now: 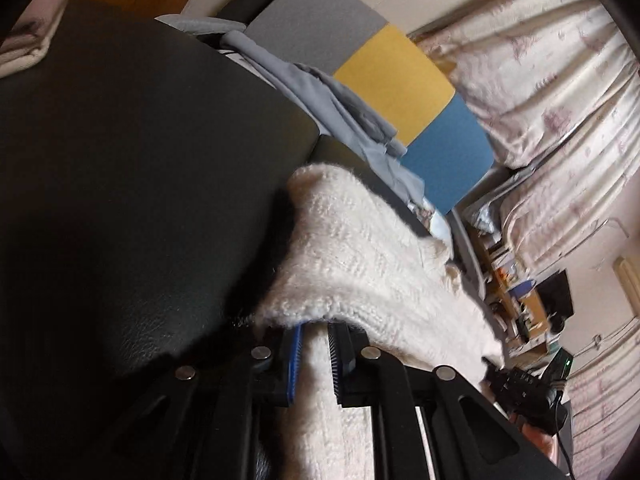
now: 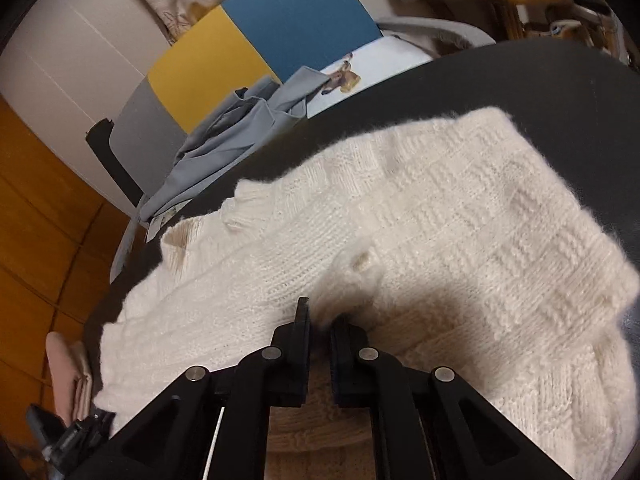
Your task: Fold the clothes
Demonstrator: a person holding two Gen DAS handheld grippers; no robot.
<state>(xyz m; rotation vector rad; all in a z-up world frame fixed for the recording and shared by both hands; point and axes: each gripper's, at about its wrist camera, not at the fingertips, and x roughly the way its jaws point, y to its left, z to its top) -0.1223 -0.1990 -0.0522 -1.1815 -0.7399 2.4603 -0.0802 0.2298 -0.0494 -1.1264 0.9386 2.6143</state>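
A fluffy white knitted sweater [image 2: 400,216] lies spread over a dark round tabletop [image 2: 540,80], its neck opening toward the left in the right wrist view and its ribbed hem at the right edge. It is not yet a neat folded stack: most of the body still lies flat and open.

The left gripper [image 1: 314,354] has its fingers clamped on a thick edge of the sweater; the knit drapes over the fingertips and runs down between them toward the camera. The right gripper [image 2: 320,340] has its fingers drawn together on a pinch of the knit near the middle of the near edge, where the fabric puckers up just ahead of the tips. With both grips apparently set, I judge that a fold is only starting: the held edges still have to be lifted and carried across the body, then the result smoothed.

A grey-blue garment [image 2: 236,128] lies crumpled at the far edge of the tabletop, unfolded, so it probably remains to be done. At the near left, a pale pink cloth [image 2: 70,376] looks already folded. A chair [image 2: 248,52] with grey, yellow and blue panels stands beyond the tabletop.
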